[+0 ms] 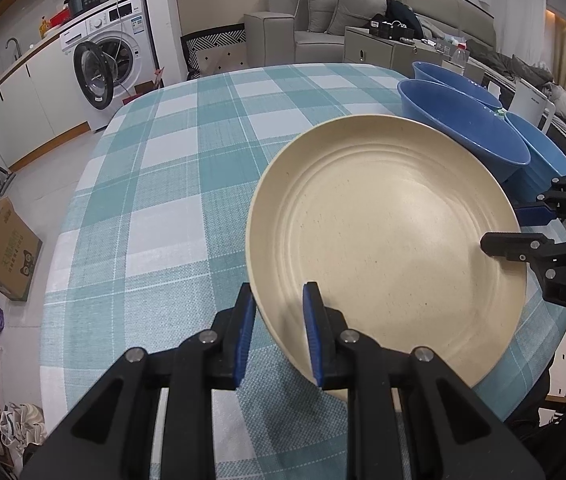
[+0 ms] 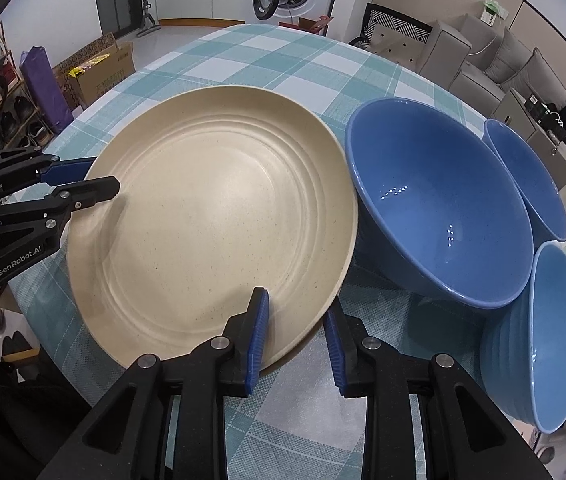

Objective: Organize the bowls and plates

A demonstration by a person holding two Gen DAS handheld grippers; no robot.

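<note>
Left gripper (image 1: 277, 334) clamped on near rim of cream plate (image 1: 387, 240). Right gripper (image 2: 297, 340) straddles the opposite rim, jaws a little apart, no pad seen pressing. Plate tilted, over the table (image 1: 163, 200) toward its right edge, touching a blue bowl (image 2: 439, 208). Risk: one-sided grip lets plate swing, knocking the crowded bowls.

Left of the cream plate (image 1: 383, 240) the checked counter (image 1: 155, 184) lay open; on its other side three blue bowls (image 2: 439, 204) crowded against its rim, blocking passage.
</note>
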